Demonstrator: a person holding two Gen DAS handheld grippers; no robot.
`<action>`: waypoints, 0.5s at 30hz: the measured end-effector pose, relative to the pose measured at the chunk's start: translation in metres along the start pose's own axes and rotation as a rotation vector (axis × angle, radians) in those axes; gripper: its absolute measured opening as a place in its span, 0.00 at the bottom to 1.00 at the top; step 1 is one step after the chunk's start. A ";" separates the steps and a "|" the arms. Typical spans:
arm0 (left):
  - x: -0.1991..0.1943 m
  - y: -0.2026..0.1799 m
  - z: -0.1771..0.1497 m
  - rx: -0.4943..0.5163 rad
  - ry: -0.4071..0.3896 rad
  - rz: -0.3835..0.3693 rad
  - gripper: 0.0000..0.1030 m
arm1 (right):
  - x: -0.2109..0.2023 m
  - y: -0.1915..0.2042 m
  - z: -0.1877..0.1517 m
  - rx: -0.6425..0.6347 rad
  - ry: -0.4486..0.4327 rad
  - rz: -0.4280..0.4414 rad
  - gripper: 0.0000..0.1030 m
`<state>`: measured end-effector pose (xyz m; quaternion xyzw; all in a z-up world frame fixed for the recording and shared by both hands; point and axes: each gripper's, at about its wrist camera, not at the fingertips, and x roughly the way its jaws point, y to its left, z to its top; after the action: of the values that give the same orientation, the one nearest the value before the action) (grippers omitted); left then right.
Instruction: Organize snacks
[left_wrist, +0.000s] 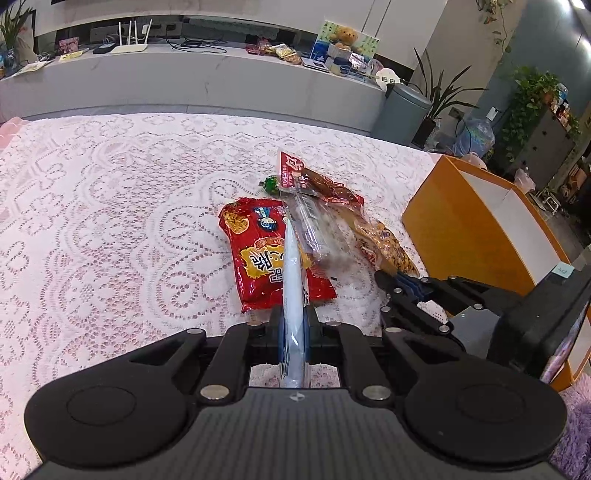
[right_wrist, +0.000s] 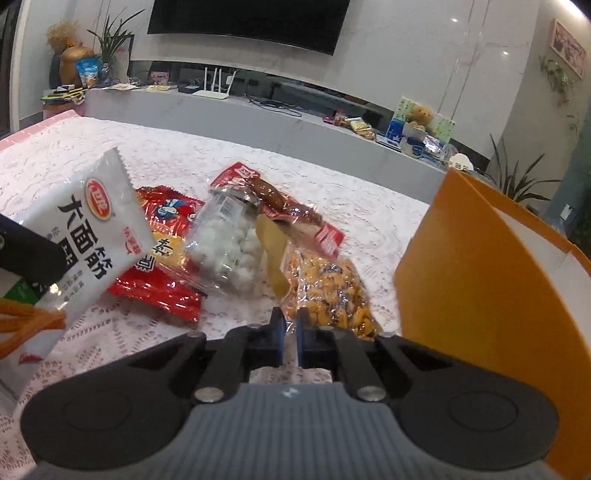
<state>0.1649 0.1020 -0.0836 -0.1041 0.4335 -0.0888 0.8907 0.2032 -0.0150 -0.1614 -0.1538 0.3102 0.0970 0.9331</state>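
Observation:
My left gripper (left_wrist: 293, 317) is shut on a white snack packet (left_wrist: 293, 295), held edge-on above the table; the packet shows flat in the right wrist view (right_wrist: 88, 236) at the left. On the lace cloth lie a red packet (left_wrist: 258, 254), a clear bag of white balls (right_wrist: 229, 247), a red-topped meat snack (left_wrist: 317, 184), a yellow nut bag (right_wrist: 328, 295) and a green candy (left_wrist: 270, 184). My right gripper (right_wrist: 290, 321) is nearly shut and empty, its tips at the near end of the yellow nut bag; it also shows in the left wrist view (left_wrist: 391, 284).
An orange box (left_wrist: 476, 229) with a white inside stands open at the table's right edge, close to my right gripper (right_wrist: 480, 266). A grey counter (left_wrist: 184, 77) with a router and more snacks runs behind the table. A grey bin (left_wrist: 402, 110) stands beyond.

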 end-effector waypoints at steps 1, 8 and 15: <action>-0.001 0.000 -0.001 -0.002 0.000 0.001 0.10 | -0.003 0.000 0.000 -0.007 -0.006 -0.003 0.01; -0.005 0.000 -0.009 -0.017 0.008 -0.002 0.10 | -0.049 0.000 0.006 -0.032 -0.035 0.053 0.00; -0.016 -0.003 -0.022 -0.033 0.008 -0.020 0.10 | -0.109 -0.005 0.012 0.069 -0.051 0.177 0.00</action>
<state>0.1373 0.1011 -0.0841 -0.1228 0.4376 -0.0908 0.8861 0.1255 -0.0245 -0.0849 -0.0912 0.3019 0.1724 0.9332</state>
